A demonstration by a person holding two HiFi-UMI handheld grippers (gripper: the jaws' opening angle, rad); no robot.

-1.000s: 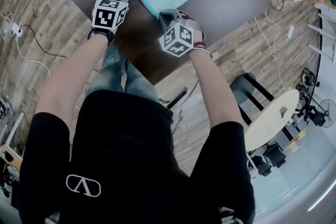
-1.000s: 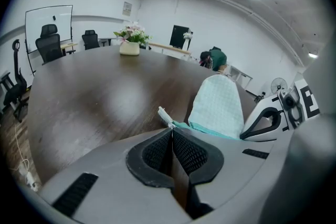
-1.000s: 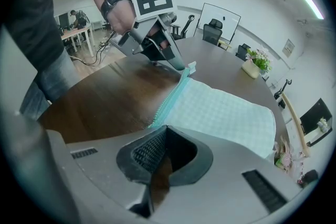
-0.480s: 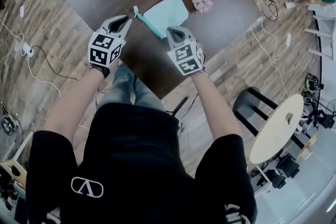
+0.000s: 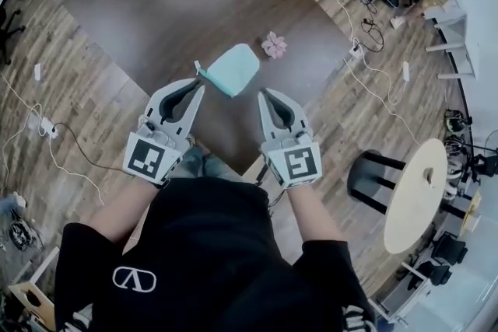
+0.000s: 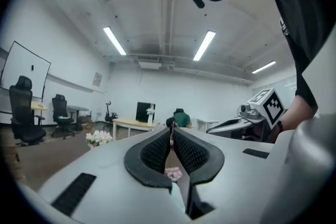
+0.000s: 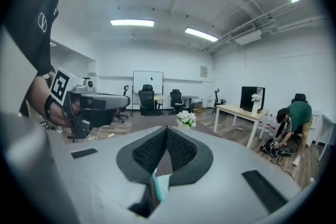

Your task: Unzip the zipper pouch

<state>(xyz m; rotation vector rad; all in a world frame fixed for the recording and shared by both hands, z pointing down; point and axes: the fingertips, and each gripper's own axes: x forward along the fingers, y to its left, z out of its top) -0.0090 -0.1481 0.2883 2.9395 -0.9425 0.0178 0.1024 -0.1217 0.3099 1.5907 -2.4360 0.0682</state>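
Head view | left gripper [image 5: 199, 89] and right gripper [image 5: 264, 93] jaws together, empty | pouch [image 5: 233, 69] just ahead on desk [image 5: 148, 4] | suggest: pin fabric, draw tab [image 5: 198, 65] level.

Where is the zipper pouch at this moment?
In the head view the zipper pouch lies on the dark table, just beyond the left gripper and right gripper, held by neither, with a pink flower at its right.

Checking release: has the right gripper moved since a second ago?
Yes. The right gripper has backed toward the person, off the near edge of the pouch; bare table now shows between them.
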